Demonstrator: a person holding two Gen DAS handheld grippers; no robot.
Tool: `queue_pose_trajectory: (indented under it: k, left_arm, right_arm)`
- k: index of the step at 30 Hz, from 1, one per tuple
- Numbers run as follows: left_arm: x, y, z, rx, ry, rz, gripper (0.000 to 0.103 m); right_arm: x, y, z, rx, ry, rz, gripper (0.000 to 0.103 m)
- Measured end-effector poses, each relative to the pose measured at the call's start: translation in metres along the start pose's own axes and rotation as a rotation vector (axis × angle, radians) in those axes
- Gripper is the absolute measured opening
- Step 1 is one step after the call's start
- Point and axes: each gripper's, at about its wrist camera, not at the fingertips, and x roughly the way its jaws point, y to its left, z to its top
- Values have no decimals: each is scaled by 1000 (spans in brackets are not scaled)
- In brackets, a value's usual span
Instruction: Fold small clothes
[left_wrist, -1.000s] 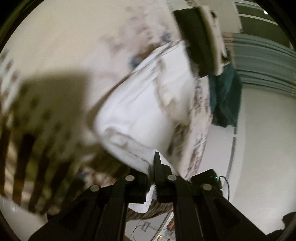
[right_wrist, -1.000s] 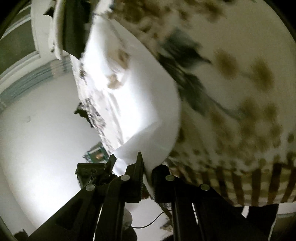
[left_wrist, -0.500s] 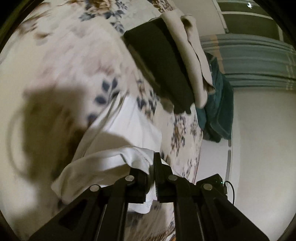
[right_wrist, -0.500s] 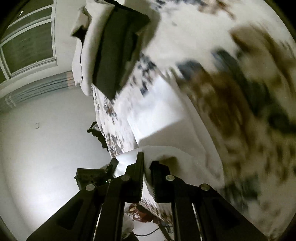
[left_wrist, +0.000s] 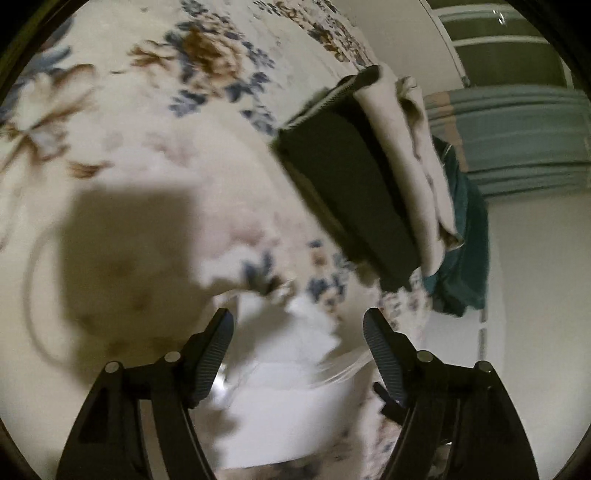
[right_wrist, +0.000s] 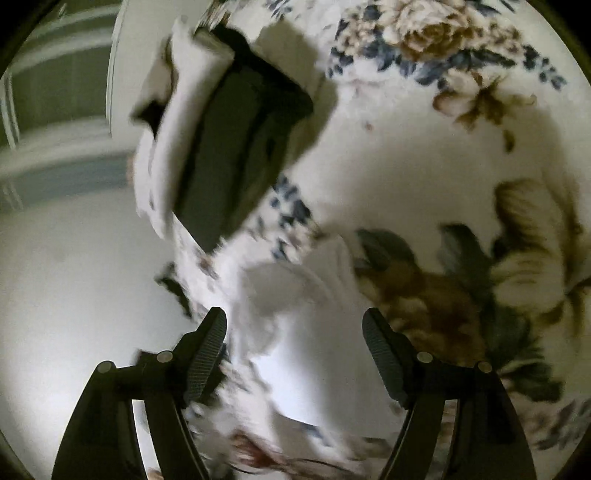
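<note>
A small white garment (left_wrist: 291, 391) lies folded on the floral bed sheet (left_wrist: 155, 155), low in the left wrist view. My left gripper (left_wrist: 298, 328) is open just above it, holding nothing. In the right wrist view the same white garment (right_wrist: 295, 354) lies between and below the fingers of my right gripper (right_wrist: 294, 326), which is open and empty. The frames are blurred by motion.
A stack of folded clothes, dark (left_wrist: 351, 184) and cream (left_wrist: 410, 155), sits on the sheet beyond the garment, with a teal cloth (left_wrist: 465, 251) behind it. The stack also shows in the right wrist view (right_wrist: 236, 147). The bed edge and floor (right_wrist: 74, 277) lie left.
Both grippers were shut on the white garment's edge and carried it over itself. Now both have opened and let it go, and it lies on the sheet.
</note>
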Motion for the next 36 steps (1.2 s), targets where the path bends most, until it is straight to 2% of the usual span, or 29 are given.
queue_pose_trajectory:
  k: [4,5,7,9,12,15,16,18,21,25,28,30,31,32,33,34,35,36]
  left_arm:
    - [12,16,1,-20,61,22,71]
    - [16,14,2,-13,72,26,71]
    - [22,0,4,42,80,52,71]
    - [19,-12,2,106,73,93,71]
    - [6,-19,-11,172,70,142,71]
    - [-8,-13,-31,188,83,179,71]
    - [-9,-11,-35,188,90,187,71]
    - [-5,-9,-44,208,122,203,71]
    - [19,-12,-43,248,159,216,71]
    - [60,-15,-17,265,152,230,71]
    - [81,-22,8,273,140,226,71]
    - [87,-34,16,324,137,200,69]
    - [88,-44,15,381,134,196,67]
    - [87,-52,13,434,124,206,49]
    - [87,-60,9,494,125,223,35]
    - [89,-64,7,523,133,241,10]
    - [89,-68,3,556,131,268,5]
    - [86,-70,1,573,116,268,5]
  right_arm:
    - [29,18,-13,-213,91,-117,78]
    - [39,27,-16,-287,111,-178,78]
    - [57,43,-18,-403,135,-259,77]
    - [73,58,-12,-483,125,-355,70]
    - [85,70,14,-487,48,-455,65]
    - [81,70,52,-366,-65,-508,64]
    - [78,68,60,-336,-89,-512,64]
    - [66,64,77,-263,-118,-468,64]
    - [53,57,79,-223,-107,-410,64]
    - [41,43,66,-179,-49,-361,64]
    - [42,26,56,-126,-1,-290,64]
    - [39,19,51,-108,13,-236,64]
    - [38,16,49,-110,13,-225,64]
    - [37,13,45,-117,12,-231,64]
    - [37,13,43,-124,9,-236,64]
    - [47,19,39,-131,-1,-243,61]
    - [44,20,37,-146,-26,-247,29]
    - [44,22,35,-160,-41,-260,3]
